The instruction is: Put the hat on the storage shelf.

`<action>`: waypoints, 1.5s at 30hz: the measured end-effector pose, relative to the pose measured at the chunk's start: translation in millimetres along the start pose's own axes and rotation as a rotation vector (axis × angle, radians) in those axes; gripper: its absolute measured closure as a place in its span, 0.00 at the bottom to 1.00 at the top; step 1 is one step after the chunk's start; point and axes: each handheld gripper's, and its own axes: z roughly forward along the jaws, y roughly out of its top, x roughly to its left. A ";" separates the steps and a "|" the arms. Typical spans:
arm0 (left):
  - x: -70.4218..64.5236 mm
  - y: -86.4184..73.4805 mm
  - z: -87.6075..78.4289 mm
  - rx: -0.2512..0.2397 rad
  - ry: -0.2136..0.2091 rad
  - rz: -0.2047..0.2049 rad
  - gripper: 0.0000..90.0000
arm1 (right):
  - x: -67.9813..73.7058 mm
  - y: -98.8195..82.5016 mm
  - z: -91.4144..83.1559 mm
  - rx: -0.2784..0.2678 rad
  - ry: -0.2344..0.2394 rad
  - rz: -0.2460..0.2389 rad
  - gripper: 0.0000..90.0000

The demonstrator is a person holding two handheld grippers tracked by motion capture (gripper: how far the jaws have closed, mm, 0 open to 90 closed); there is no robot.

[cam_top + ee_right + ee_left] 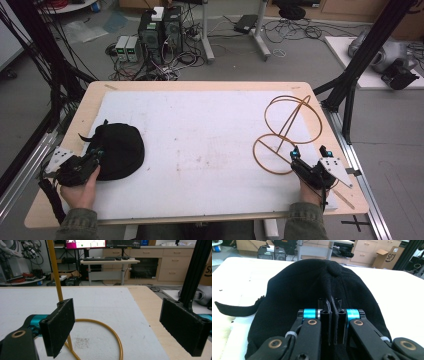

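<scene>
Sideways, black cap lies, strap pointing left.

Right tongs, jaws standing wide apart, nothing between the pads: left pad dark and rough-faced, on a black arm with a brass rivet and a blue collar; right pad a dark slab at the frame's right edge. Yellow wire stand: a thin upright rod rising just behind the left pad to the top edge, a round ring lying flat on the tabletop between the jaws. Tabletop covered by a white sheet, bare wood showing along its right side. Beyond: a desk with keyboards, monitors above it, wooden drawer cabinets, a black frame post at right.
</scene>
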 end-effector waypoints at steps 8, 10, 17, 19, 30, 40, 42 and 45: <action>0.4 -0.3 -1.0 -0.007 0.001 0.006 0.97 | 0.2 -0.1 0.0 0.000 0.000 -0.003 0.13; -0.1 0.0 -1.1 -0.005 0.004 0.013 0.97 | 0.3 0.0 0.0 0.001 -0.001 -0.001 0.13; -1.4 0.4 -1.7 -0.017 0.004 0.030 0.97 | 0.7 0.2 0.0 0.001 0.003 -0.003 0.13; -2.7 1.4 -2.3 -0.022 0.004 0.037 0.97 | 1.2 0.1 0.1 0.001 0.002 -0.007 0.13; -20.4 14.5 -6.0 -0.059 -0.008 0.118 0.97 | 1.7 0.5 -0.8 -0.005 -0.004 -0.015 0.14; -30.7 28.4 -14.8 -0.113 -0.018 0.167 0.97 | 1.8 1.0 -1.6 -0.008 0.002 -0.018 0.14; -34.2 31.5 -15.8 -0.129 -0.021 0.173 0.97 | 2.8 1.5 -2.7 -0.010 0.006 -0.022 0.14; -40.7 36.0 -15.5 -0.140 -0.046 0.189 0.97 | 3.3 1.8 -3.2 -0.013 0.008 -0.027 0.14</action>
